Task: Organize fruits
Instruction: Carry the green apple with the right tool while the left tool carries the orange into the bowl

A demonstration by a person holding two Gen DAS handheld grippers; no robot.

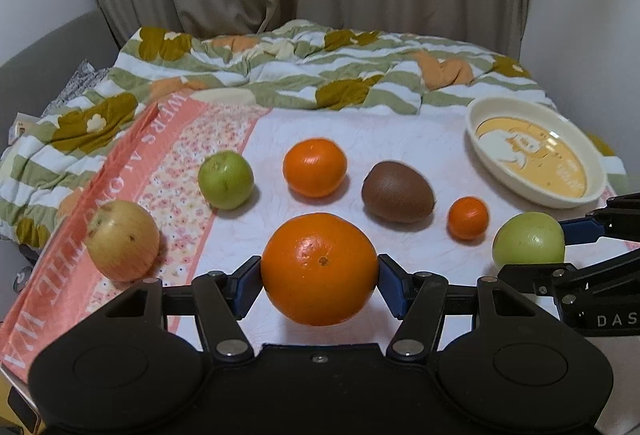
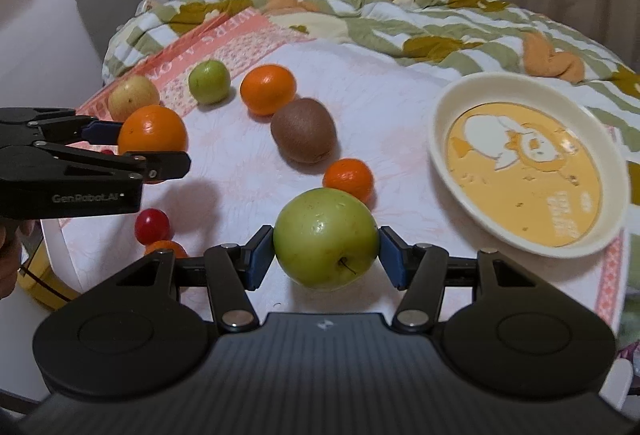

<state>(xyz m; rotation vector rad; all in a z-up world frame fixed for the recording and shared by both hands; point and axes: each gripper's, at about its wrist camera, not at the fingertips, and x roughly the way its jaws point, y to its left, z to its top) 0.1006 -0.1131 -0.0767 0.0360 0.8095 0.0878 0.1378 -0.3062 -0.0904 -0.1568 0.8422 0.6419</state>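
Note:
My left gripper (image 1: 319, 281) is shut on a large orange (image 1: 319, 269), held just above the cloth; it also shows in the right wrist view (image 2: 152, 133). My right gripper (image 2: 326, 255) is shut on a green apple (image 2: 326, 237), seen from the left wrist at the right (image 1: 528, 239). On the cloth lie a second orange (image 1: 315, 167), a kiwi (image 1: 397, 191), a small mandarin (image 1: 468, 217), a small green apple (image 1: 226, 179) and a yellow apple (image 1: 122, 239). A cream bowl (image 2: 444, 139) with an orange printed bottom stands to the right, with nothing in it.
A red cherry tomato (image 2: 151, 226) and another small orange fruit (image 2: 166, 247) lie near the cloth's front left edge. A rumpled flowered quilt (image 1: 320, 75) lies behind the white and pink cloth (image 1: 400, 131). Curtains hang at the back.

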